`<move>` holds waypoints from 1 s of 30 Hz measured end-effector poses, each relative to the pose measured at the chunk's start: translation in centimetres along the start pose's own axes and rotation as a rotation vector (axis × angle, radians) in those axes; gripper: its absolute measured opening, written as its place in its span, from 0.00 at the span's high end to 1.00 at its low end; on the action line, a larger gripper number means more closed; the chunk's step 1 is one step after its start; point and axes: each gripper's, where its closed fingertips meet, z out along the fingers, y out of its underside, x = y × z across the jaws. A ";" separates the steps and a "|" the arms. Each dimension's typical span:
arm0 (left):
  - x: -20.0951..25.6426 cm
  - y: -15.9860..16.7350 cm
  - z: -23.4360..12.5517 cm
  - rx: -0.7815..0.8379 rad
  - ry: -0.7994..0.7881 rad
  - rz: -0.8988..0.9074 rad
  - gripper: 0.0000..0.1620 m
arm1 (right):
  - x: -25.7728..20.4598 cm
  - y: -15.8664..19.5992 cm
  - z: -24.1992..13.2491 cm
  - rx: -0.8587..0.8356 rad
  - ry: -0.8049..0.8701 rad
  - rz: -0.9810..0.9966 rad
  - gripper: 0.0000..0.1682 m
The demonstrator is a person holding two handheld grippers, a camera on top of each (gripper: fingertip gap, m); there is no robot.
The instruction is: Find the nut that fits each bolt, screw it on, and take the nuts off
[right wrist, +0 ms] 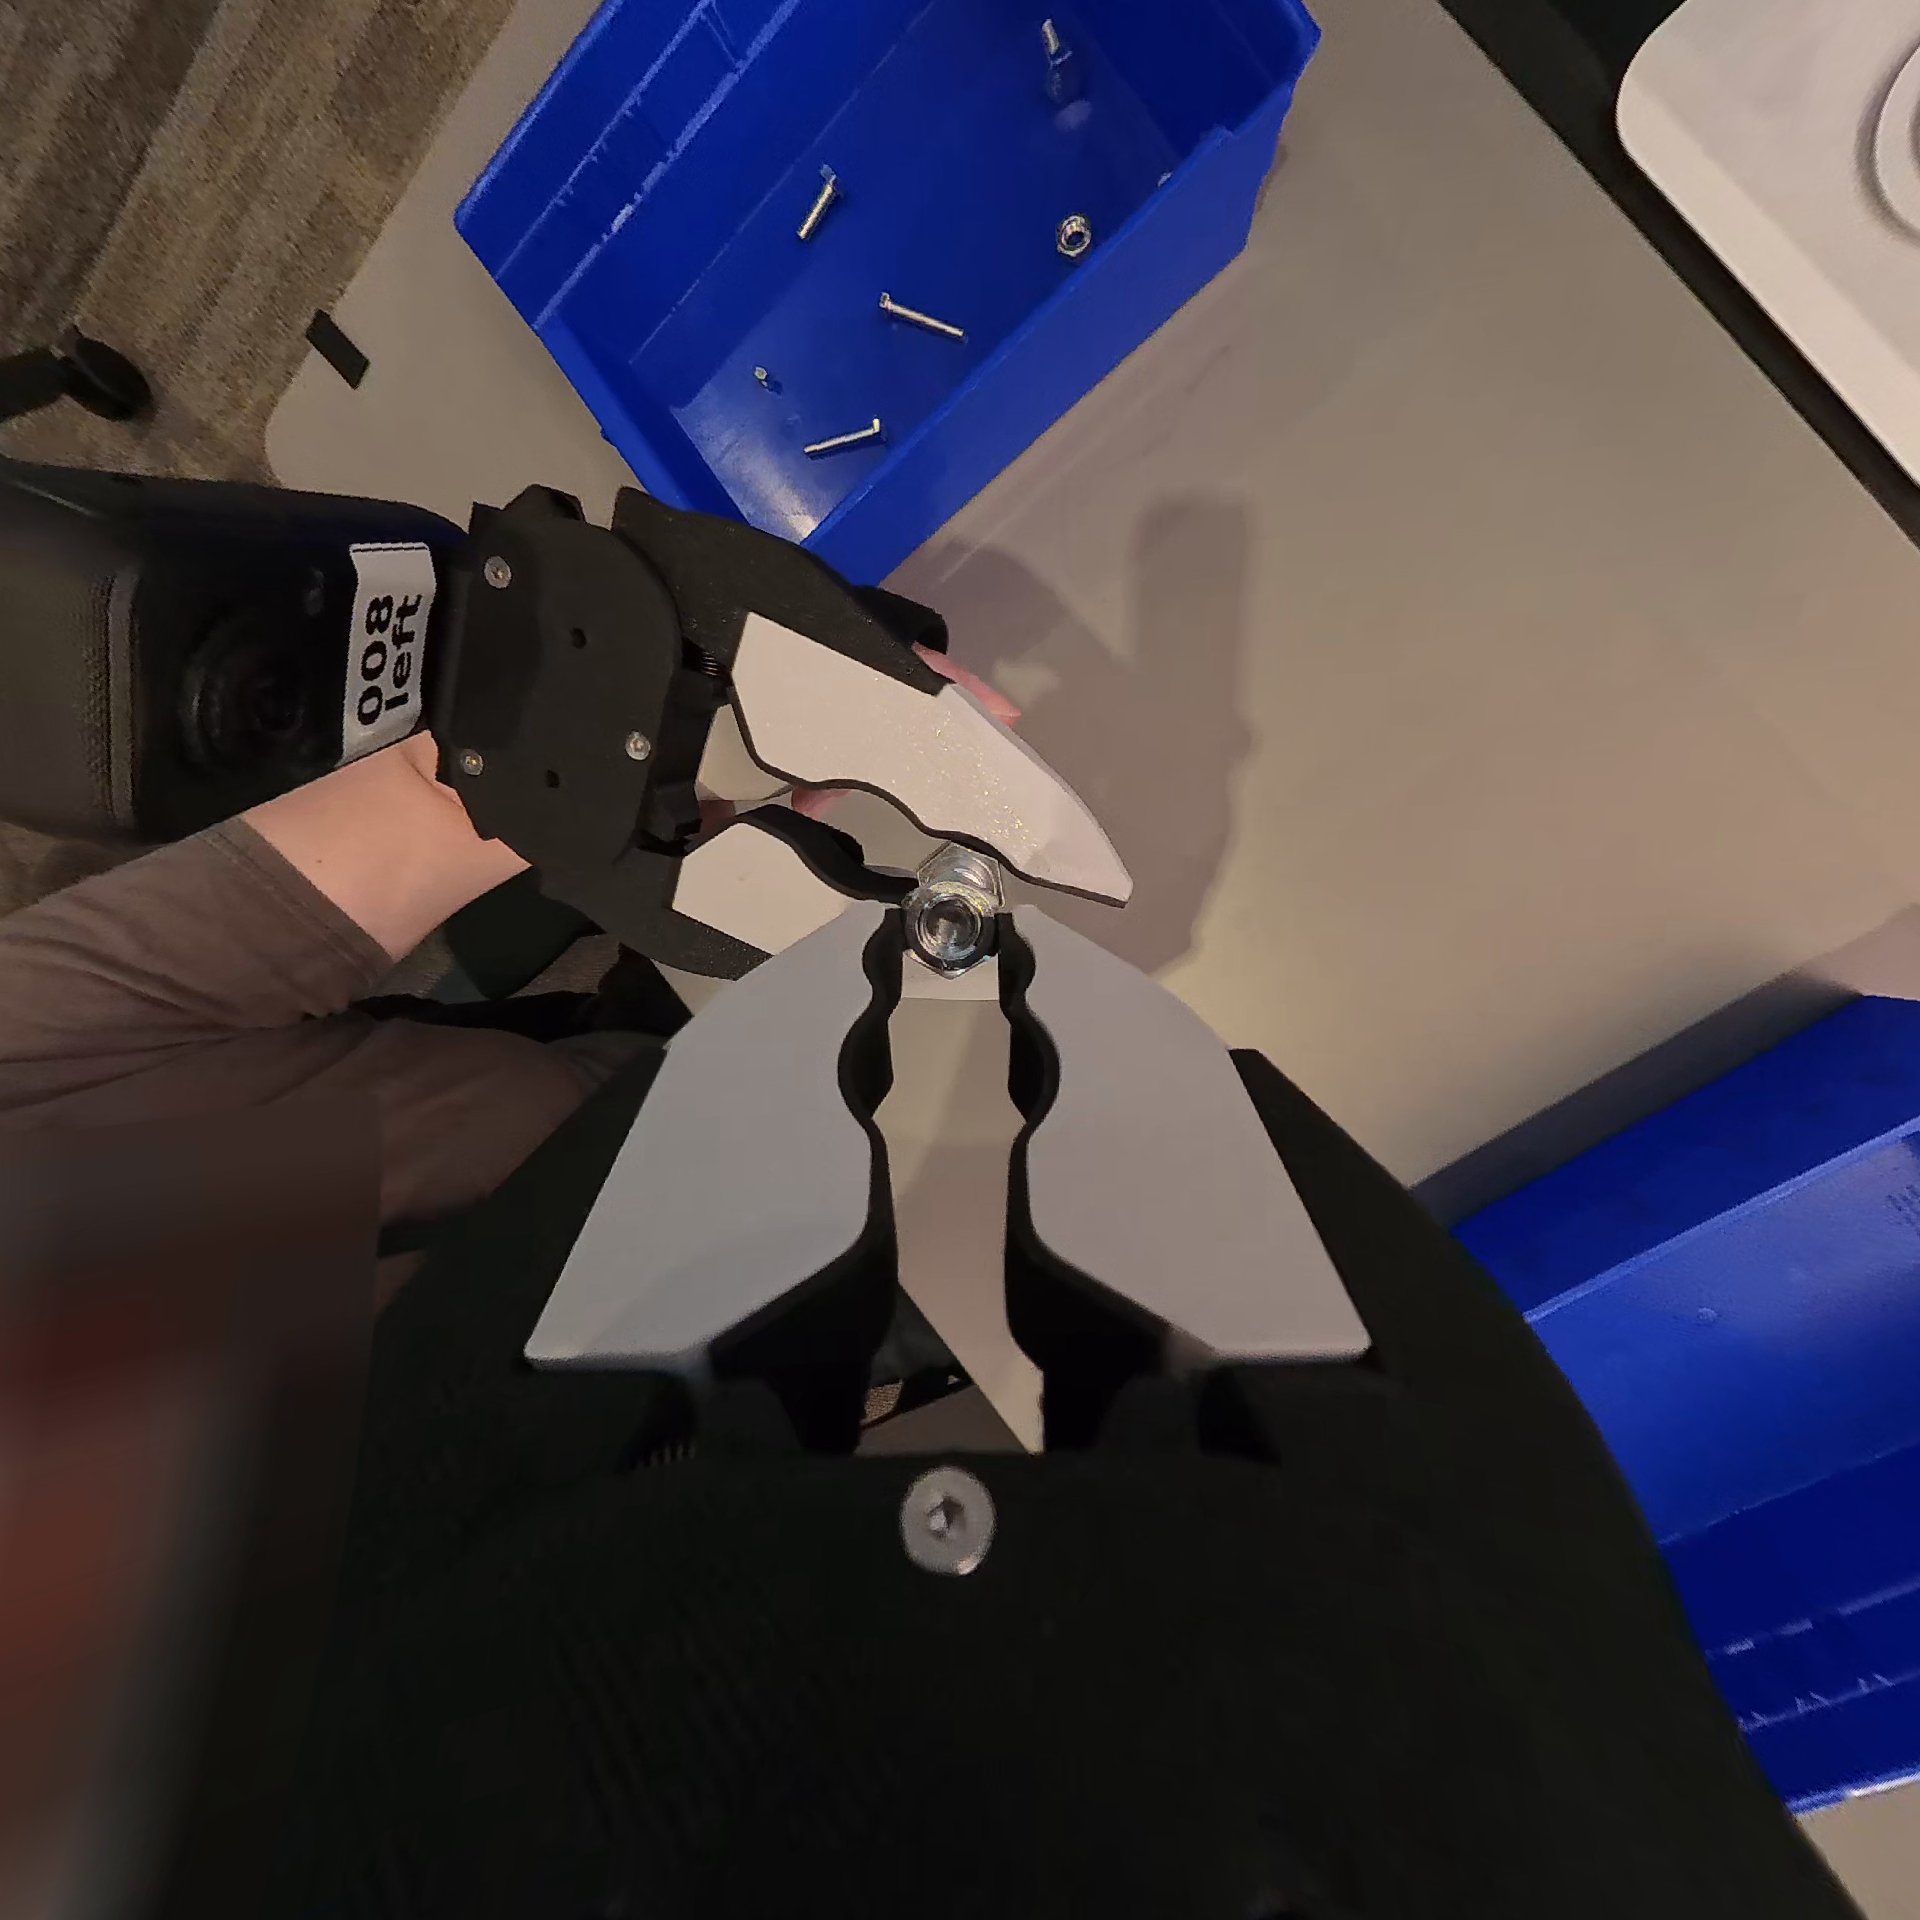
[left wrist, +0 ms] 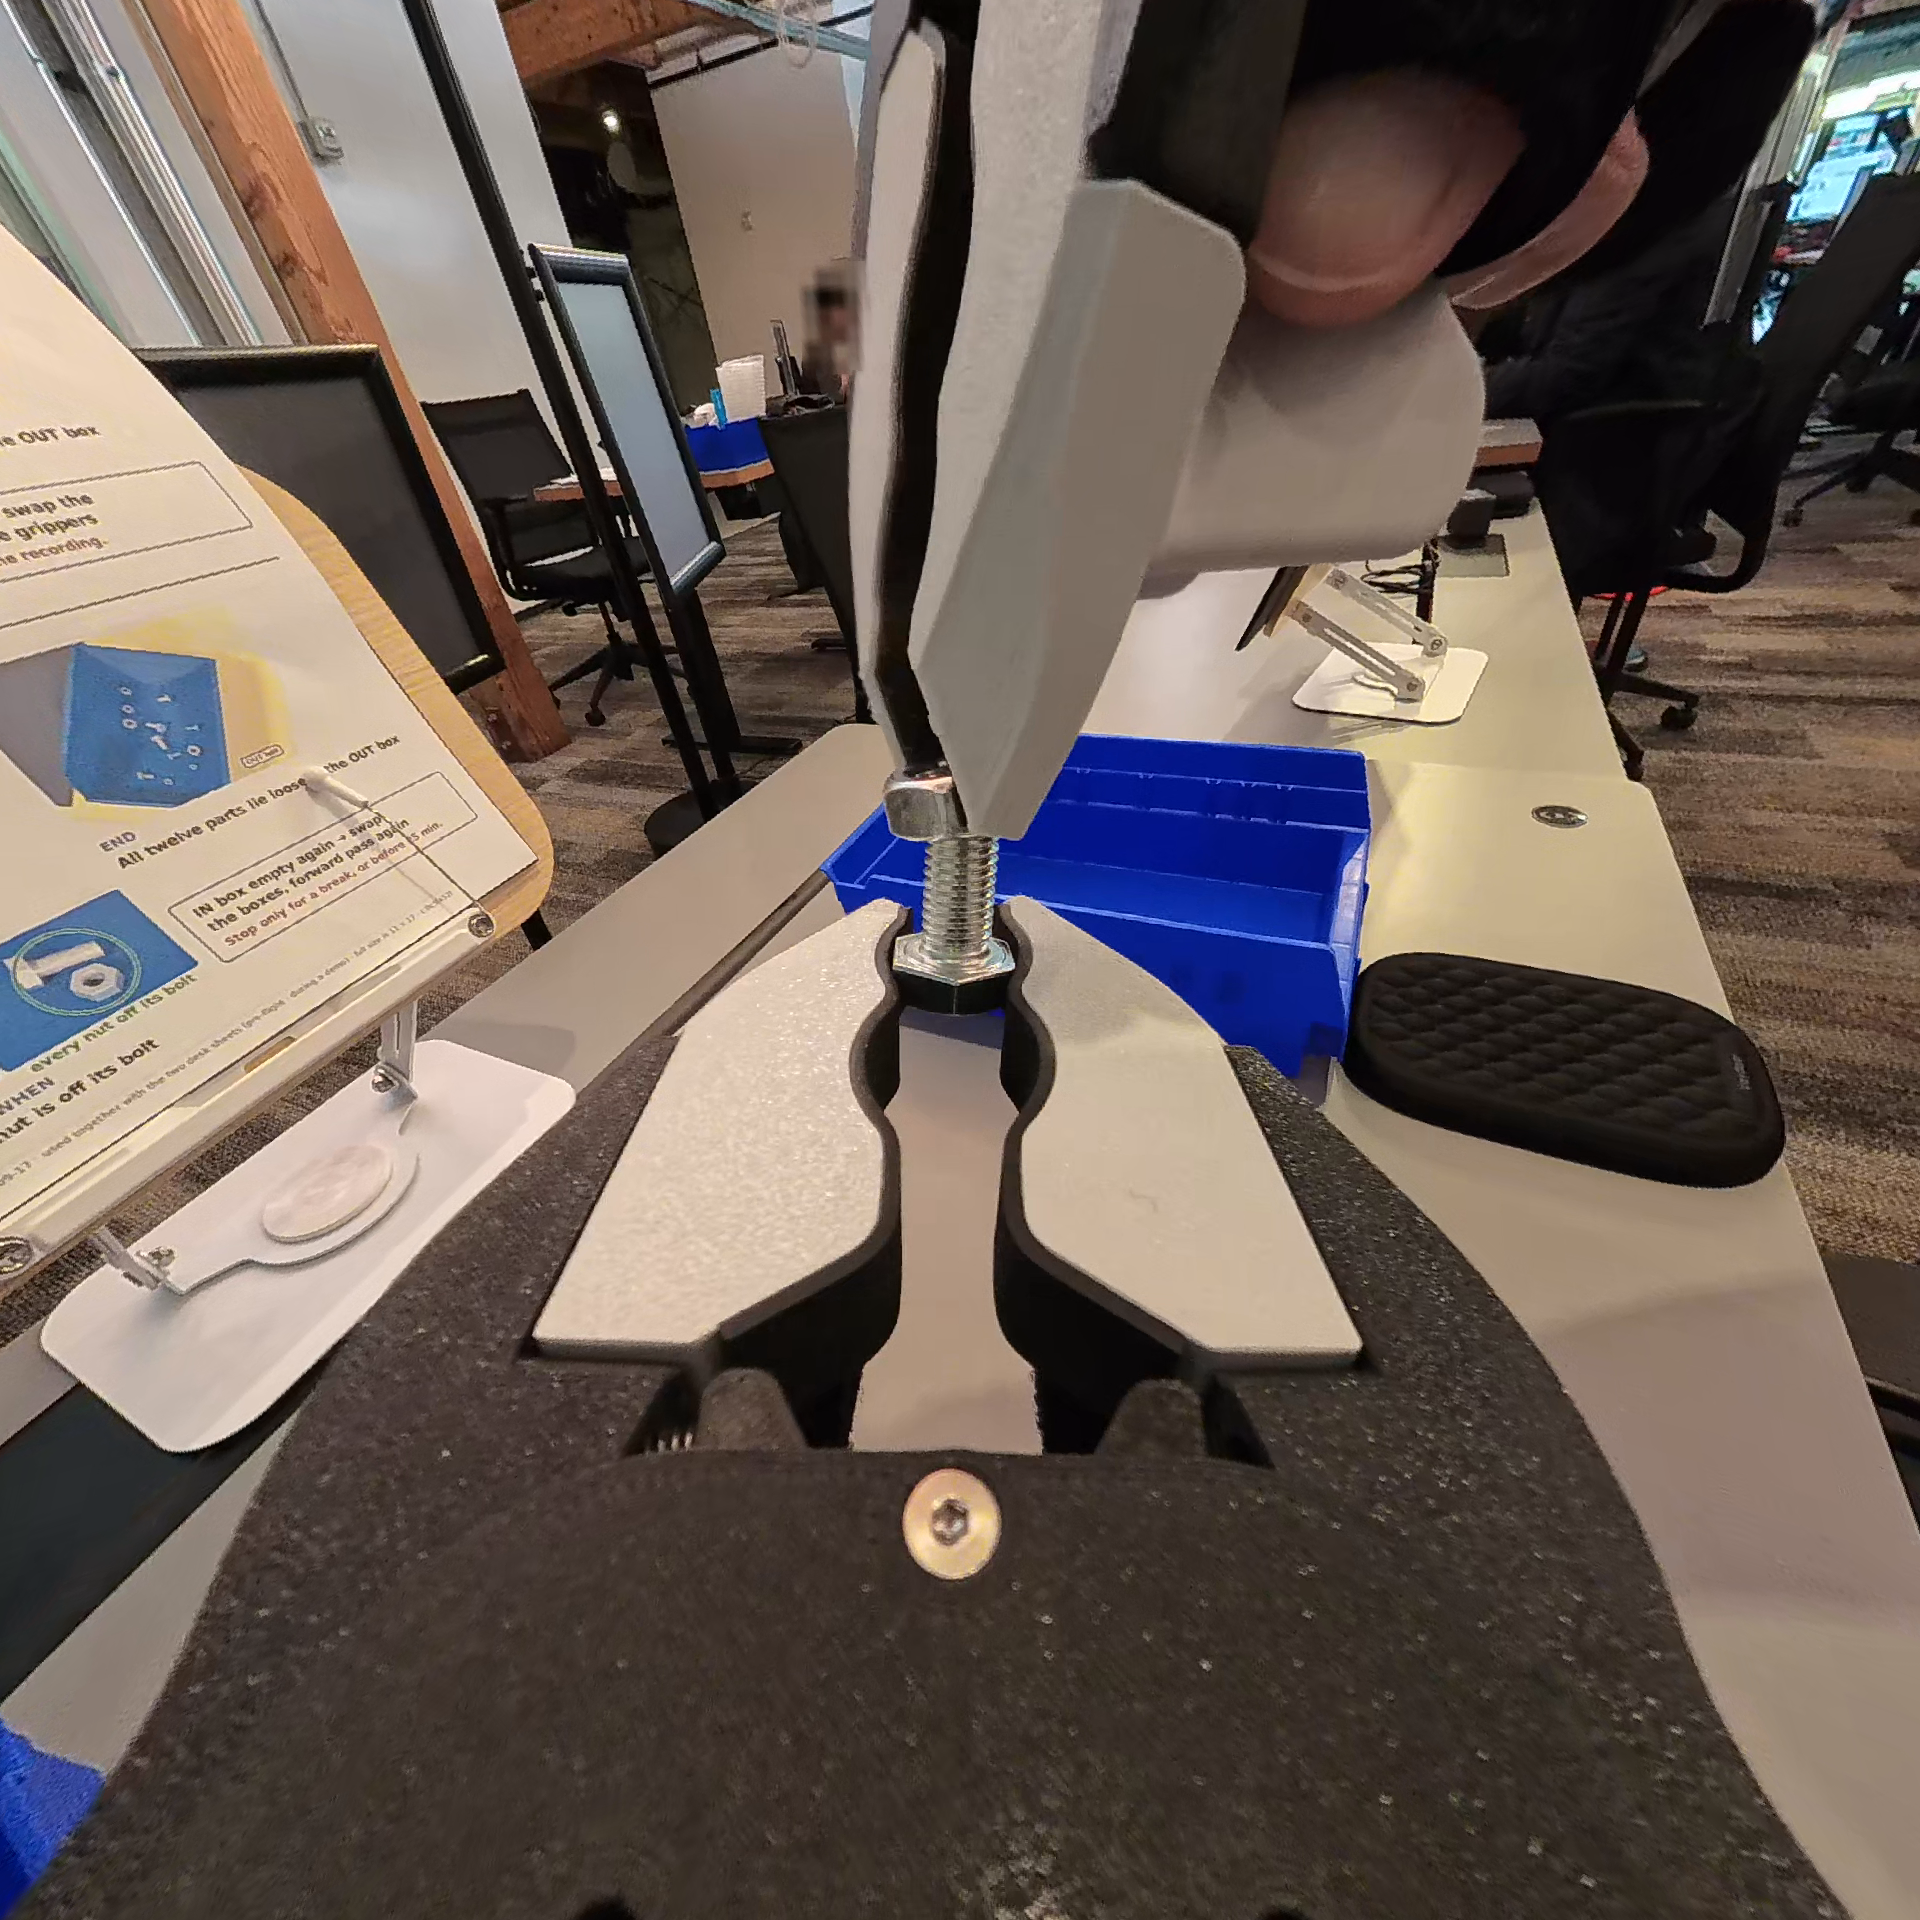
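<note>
A silver bolt [left wrist: 961, 883] stands upright in the left wrist view. My left gripper [left wrist: 951, 940] is shut on its hex head [left wrist: 951, 954]. My right gripper [left wrist: 935, 795] comes down from above and is shut on a silver nut [left wrist: 920, 805] at the top of the thread. In the right wrist view I look down the bolt's axis: my right gripper [right wrist: 945, 925] grips the nut [right wrist: 945, 927], and the left gripper [right wrist: 987, 883] reaches in from the left with the bolt head [right wrist: 968, 862] between its fingers.
A blue bin [right wrist: 582, 208] behind the grippers holds several loose bolts [right wrist: 920, 317] and a nut [right wrist: 1070, 234]. A second blue bin [right wrist: 1714, 1403] stands at the right. An instruction sheet on a stand [left wrist: 208, 727] is at the left, and a black padded rest [left wrist: 1558, 1070] at the right. Only a small space, under 4 cm, lies between the two pairs of fingers.
</note>
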 end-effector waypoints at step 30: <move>10.9 -3.3 -5.2 0.134 0.920 -0.205 0.91 | -7.4 5.2 -2.2 -0.110 -0.225 -0.768 0.89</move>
